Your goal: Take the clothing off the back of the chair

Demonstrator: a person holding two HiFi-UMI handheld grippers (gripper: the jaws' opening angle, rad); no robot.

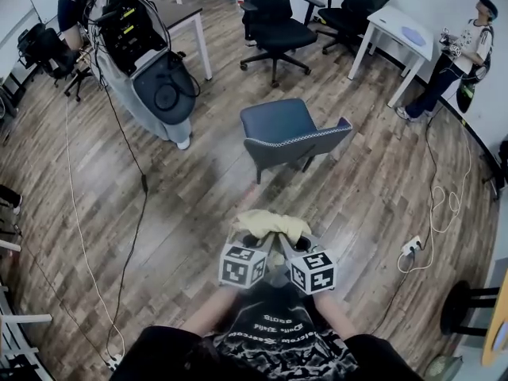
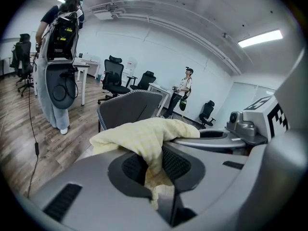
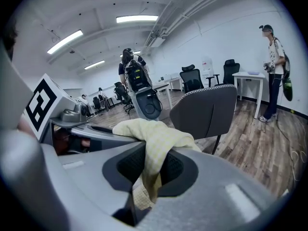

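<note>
A pale yellow checked garment (image 1: 268, 224) is bunched over both grippers, well in front of the dark blue chair (image 1: 292, 133), whose back is bare. My left gripper (image 1: 252, 241) is shut on one part of the yellow garment (image 2: 144, 141), with cloth pinched between its jaws. My right gripper (image 1: 297, 244) sits close beside it and is shut on another part of the yellow garment (image 3: 153, 143). The chair (image 2: 130, 107) stands a short way ahead in the left gripper view, and the chair (image 3: 207, 110) appears to the right in the right gripper view.
A person with a grey backpack rig (image 1: 143, 54) stands at the upper left, cables (image 1: 131, 213) trailing over the wood floor. Black office chairs (image 1: 274, 26) and white desks (image 1: 397, 30) line the back. Another person (image 1: 456, 62) stands at the right. A power strip (image 1: 411, 247) lies at the right.
</note>
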